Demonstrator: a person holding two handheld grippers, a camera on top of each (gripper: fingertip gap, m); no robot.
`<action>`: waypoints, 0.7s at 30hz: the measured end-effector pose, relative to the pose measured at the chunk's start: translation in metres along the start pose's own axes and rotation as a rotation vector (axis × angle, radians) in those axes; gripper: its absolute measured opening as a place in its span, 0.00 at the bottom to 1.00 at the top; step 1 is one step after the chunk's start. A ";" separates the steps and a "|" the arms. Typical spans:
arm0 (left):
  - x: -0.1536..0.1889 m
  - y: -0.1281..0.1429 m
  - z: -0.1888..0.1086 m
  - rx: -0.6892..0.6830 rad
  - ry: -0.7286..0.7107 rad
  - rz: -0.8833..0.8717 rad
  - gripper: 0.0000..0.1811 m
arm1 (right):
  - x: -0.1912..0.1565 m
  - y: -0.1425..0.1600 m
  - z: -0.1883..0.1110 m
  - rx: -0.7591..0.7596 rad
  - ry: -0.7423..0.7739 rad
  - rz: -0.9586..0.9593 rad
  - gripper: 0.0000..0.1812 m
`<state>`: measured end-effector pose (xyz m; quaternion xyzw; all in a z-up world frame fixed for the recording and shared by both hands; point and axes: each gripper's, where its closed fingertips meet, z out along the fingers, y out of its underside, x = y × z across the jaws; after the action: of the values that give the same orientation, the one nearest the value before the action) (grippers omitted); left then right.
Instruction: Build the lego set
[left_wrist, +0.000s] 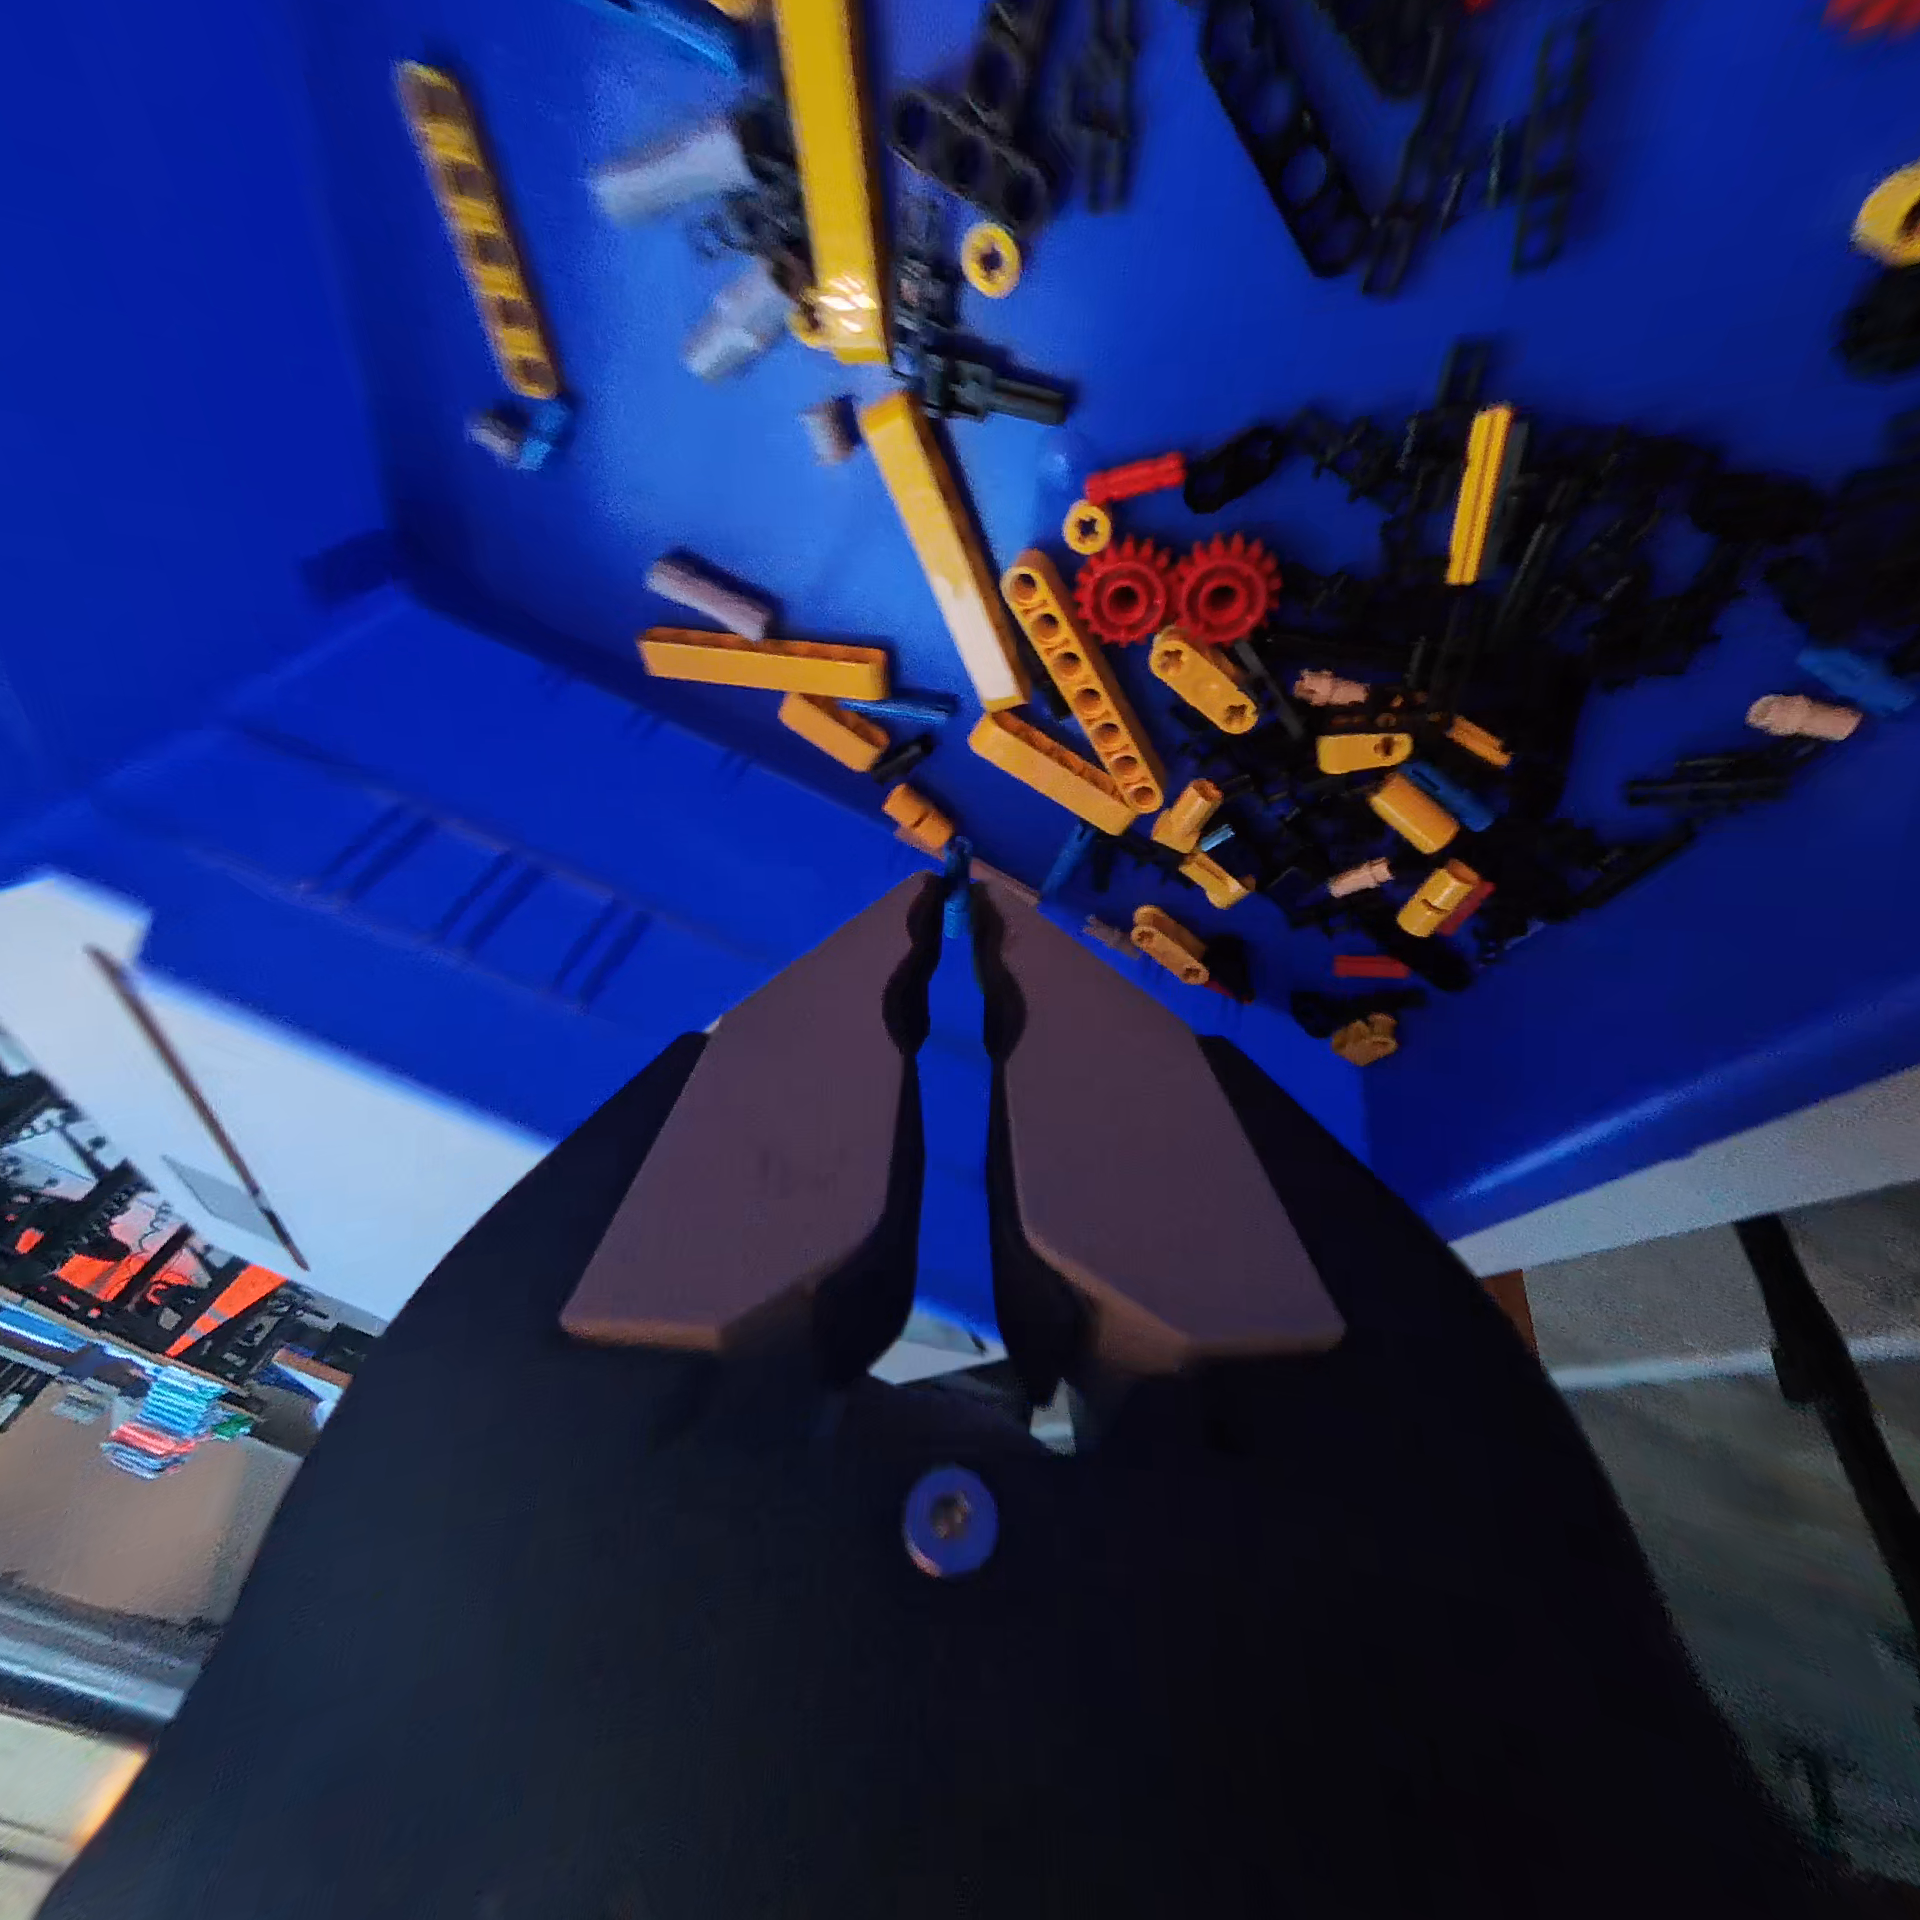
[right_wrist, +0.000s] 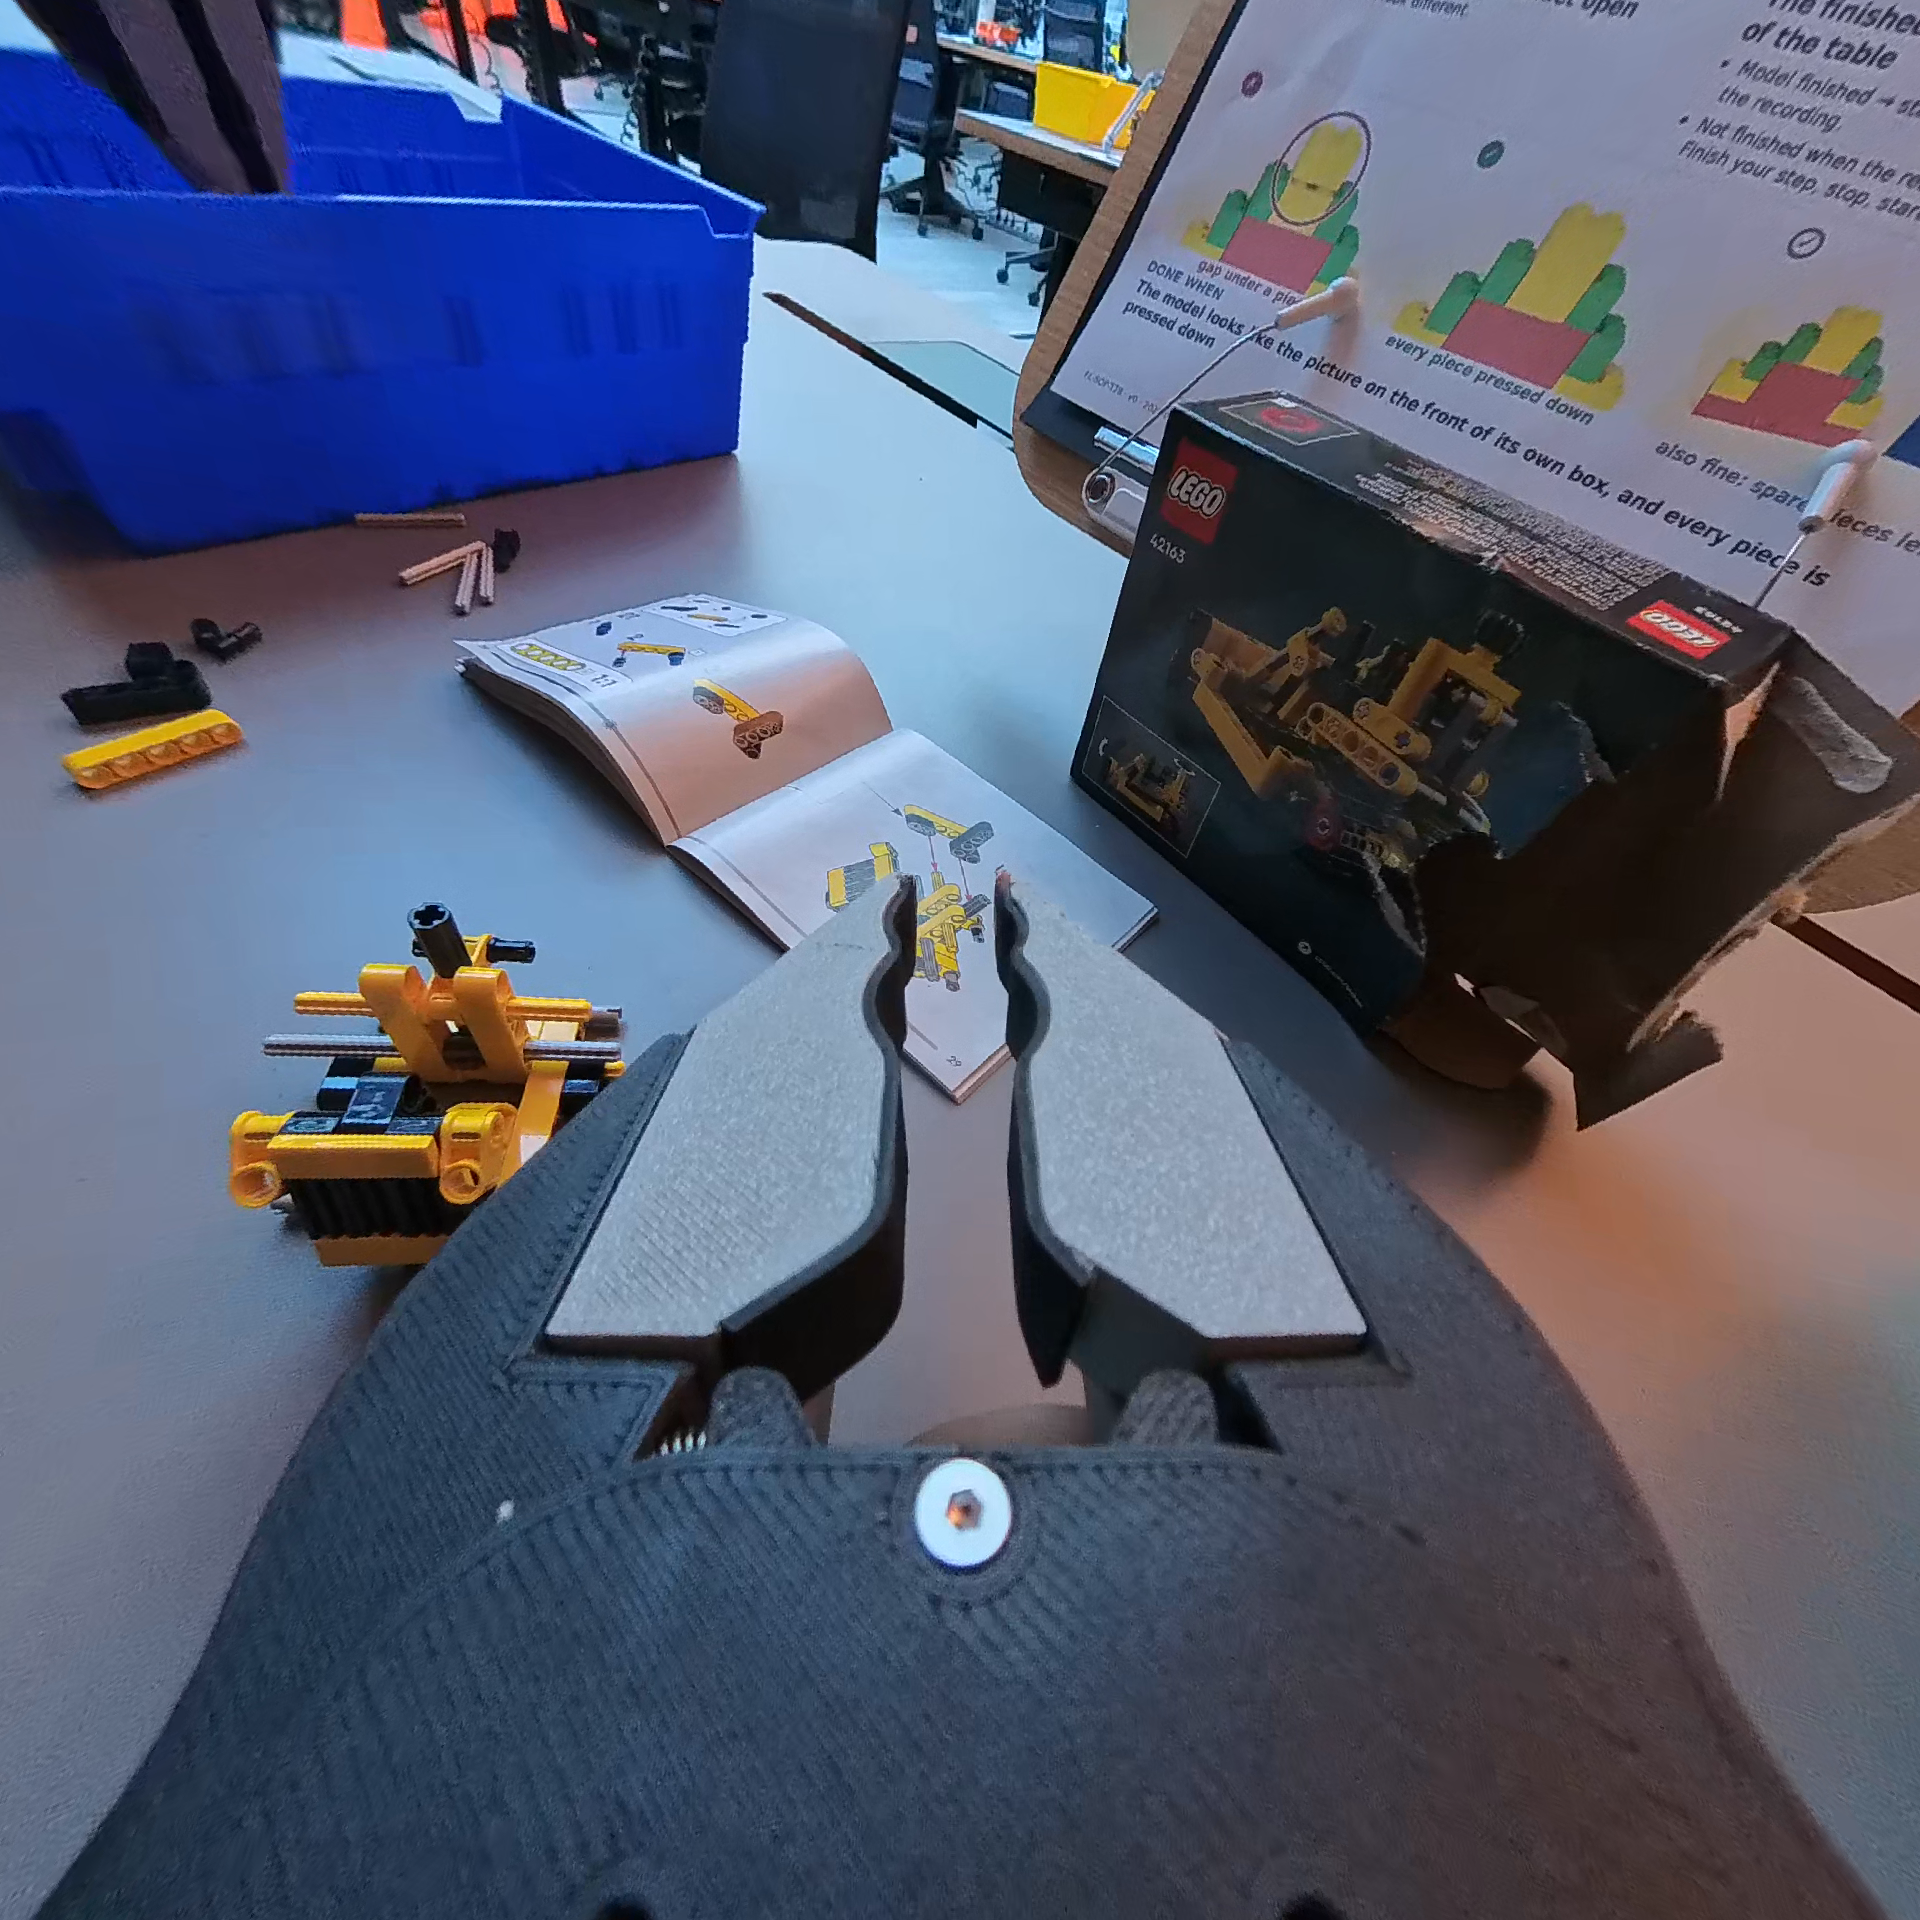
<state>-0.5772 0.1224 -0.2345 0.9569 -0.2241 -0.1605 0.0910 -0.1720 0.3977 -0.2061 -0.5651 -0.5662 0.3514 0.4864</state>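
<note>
My left gripper (left_wrist: 958, 902) is over the blue bin (left_wrist: 416, 790) and is shut on a small blue pin (left_wrist: 956, 891) that sticks out past its tips. Below it lies a heap of loose yellow, black and red pieces (left_wrist: 1299, 748), with two red gears (left_wrist: 1174, 592). My right gripper (right_wrist: 951, 899) is open and empty, held above the grey table over the open instruction booklet (right_wrist: 769, 727). The part-built yellow and black model (right_wrist: 426, 1081) stands on the table to its left. The left gripper also shows at the top left of the right wrist view (right_wrist: 197, 94), above the bin.
The set's box (right_wrist: 1403, 748) leans against a wooden stand with a printed sheet (right_wrist: 1558, 208) at the right. A yellow beam (right_wrist: 151, 750), black connectors (right_wrist: 140, 686) and tan axles (right_wrist: 457, 566) lie on the table by the blue bin (right_wrist: 364, 343). The yellow beam (right_wrist: 151, 750) is about 25 centimetres from my right fingertips.
</note>
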 end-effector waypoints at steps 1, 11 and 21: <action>-0.004 -0.003 -0.011 0.038 -0.029 -0.023 0.02 | 0.000 0.000 0.000 0.000 0.001 0.001 0.06; 0.103 -0.106 -0.149 0.400 -0.193 0.414 0.01 | 0.001 -0.002 -0.001 0.007 0.002 0.000 0.06; 0.232 -0.171 -0.110 0.437 -0.219 0.947 0.01 | -0.001 -0.007 -0.004 0.028 -0.010 0.007 0.06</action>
<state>-0.2734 0.1786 -0.2359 0.7253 -0.6680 -0.1504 -0.0717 -0.1706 0.3951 -0.1988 -0.5585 -0.5616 0.3639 0.4901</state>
